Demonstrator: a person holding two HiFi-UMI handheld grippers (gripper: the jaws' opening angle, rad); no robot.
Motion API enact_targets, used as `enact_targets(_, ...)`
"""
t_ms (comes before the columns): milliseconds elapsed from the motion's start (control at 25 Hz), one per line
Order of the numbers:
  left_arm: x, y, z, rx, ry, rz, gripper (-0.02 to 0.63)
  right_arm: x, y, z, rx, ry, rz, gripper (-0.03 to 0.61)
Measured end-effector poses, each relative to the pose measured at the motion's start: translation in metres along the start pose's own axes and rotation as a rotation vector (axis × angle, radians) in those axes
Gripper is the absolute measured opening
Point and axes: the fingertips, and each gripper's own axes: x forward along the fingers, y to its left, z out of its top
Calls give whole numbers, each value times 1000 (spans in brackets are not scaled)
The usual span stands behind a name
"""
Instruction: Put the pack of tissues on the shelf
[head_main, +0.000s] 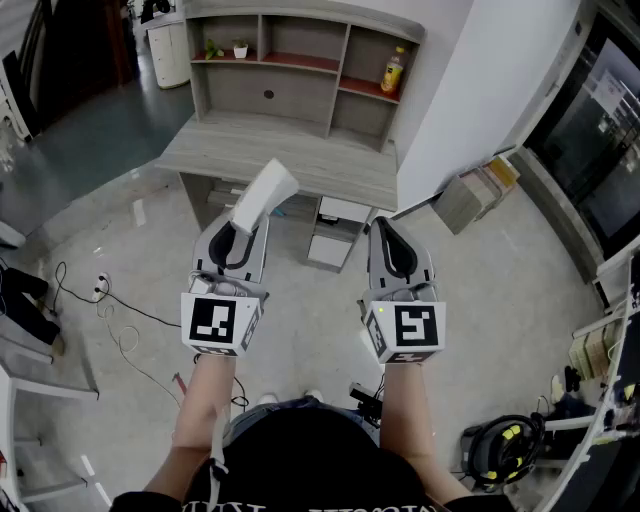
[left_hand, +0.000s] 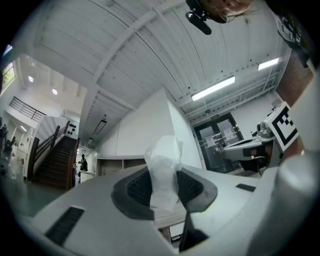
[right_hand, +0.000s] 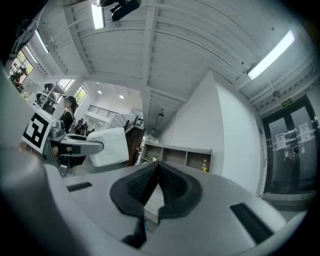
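A white pack of tissues (head_main: 264, 197) sticks up and forward from my left gripper (head_main: 237, 238), whose jaws are shut on its lower end. In the left gripper view the pack (left_hand: 163, 172) stands pinched between the dark pads (left_hand: 137, 189). My right gripper (head_main: 394, 248) is beside it on the right, shut with nothing between its pads (right_hand: 172, 184). The right gripper view also catches the pack (right_hand: 110, 146) at the left. Ahead stands the wooden shelf unit (head_main: 300, 62) on a desk (head_main: 285, 160), still some way off.
A yellow bottle (head_main: 392, 71) stands in the shelf's right compartment and small plants (head_main: 226, 48) in the upper left one. A white drawer unit (head_main: 331, 232) sits under the desk. Cables (head_main: 110, 312) lie on the floor at the left, boxes (head_main: 478, 192) at the right.
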Motion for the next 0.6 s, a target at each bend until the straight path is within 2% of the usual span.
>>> enact_targets(320,-11,28,-7,14,15,-22,109,11,27,-2,1,7,-19,15)
enact_targets(600,-19,59,-15,-7,12,-28,109,19,51,-3,29,16,-48,15)
